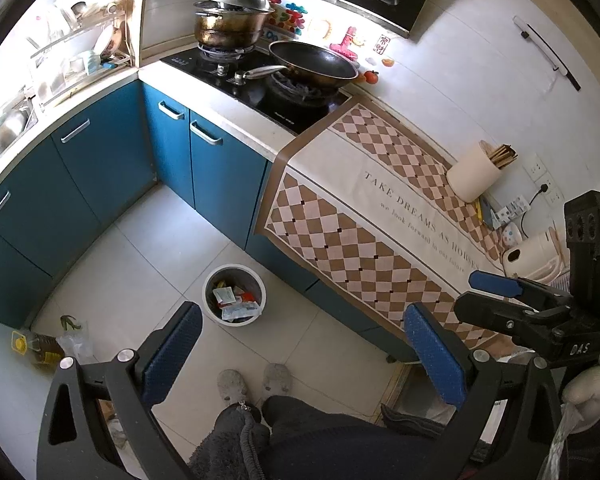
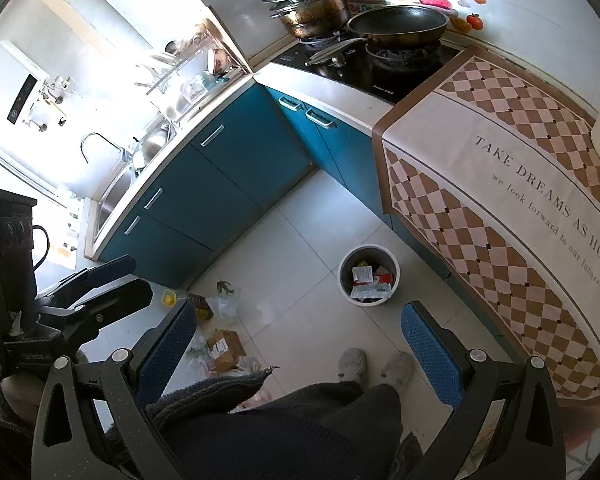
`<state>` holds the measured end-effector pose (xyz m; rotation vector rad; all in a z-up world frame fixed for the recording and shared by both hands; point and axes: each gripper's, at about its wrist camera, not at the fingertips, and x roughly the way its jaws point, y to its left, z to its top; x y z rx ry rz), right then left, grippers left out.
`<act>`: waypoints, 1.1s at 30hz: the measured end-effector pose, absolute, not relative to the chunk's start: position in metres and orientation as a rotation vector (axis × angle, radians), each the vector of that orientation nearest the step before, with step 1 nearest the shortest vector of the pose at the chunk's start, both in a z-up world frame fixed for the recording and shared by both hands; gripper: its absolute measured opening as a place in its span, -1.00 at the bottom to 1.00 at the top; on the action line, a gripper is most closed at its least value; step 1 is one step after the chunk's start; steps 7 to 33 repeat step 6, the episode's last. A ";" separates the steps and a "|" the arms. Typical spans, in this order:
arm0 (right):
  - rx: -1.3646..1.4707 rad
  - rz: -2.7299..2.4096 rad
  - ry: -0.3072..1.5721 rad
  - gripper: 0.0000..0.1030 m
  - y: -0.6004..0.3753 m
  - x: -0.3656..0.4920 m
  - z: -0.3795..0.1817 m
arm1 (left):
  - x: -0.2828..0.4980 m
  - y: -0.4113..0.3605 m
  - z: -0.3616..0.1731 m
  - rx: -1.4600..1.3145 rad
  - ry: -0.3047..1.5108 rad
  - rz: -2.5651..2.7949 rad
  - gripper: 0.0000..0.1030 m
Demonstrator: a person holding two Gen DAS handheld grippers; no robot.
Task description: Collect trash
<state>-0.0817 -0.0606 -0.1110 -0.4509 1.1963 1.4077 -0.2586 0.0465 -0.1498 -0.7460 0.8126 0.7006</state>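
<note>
Pale floor tiles (image 1: pixel 148 240) are filling the space between blue cabinets (image 1: pixel 100 168), and a person in dark trousers and grey slippers (image 1: pixel 256 384) is standing on them. Both grippers are hovering high above the floor. The left gripper (image 1: pixel 300 356) is showing its blue pads spread wide with nothing between them, and the right gripper (image 2: pixel 296 352) is likewise gaping and empty. A white bin (image 2: pixel 369 276), already holding what are probably crumpled wrappers (image 2: pixel 370 280), is sitting on the floor just ahead of both grippers, close beside the cabinet under the patterned tabletop cloth (image 2: pixel 500 184). To the left of the right gripper, loose bags and a small cardboard box (image 2: pixel 224 348) are lying on the floor.
</note>
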 end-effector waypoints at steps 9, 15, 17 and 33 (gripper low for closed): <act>-0.466 1.424 1.198 1.00 -0.060 -0.079 -0.113 | -0.258 0.043 -0.147 -0.757 0.796 0.726 1.00; -0.466 1.424 1.198 1.00 -0.060 -0.079 -0.113 | -0.258 0.043 -0.147 -0.757 0.796 0.726 1.00; -0.466 1.424 1.198 1.00 -0.060 -0.079 -0.113 | -0.258 0.043 -0.147 -0.757 0.796 0.726 1.00; -0.466 1.424 1.198 1.00 -0.060 -0.079 -0.113 | -0.258 0.043 -0.147 -0.757 0.796 0.726 1.00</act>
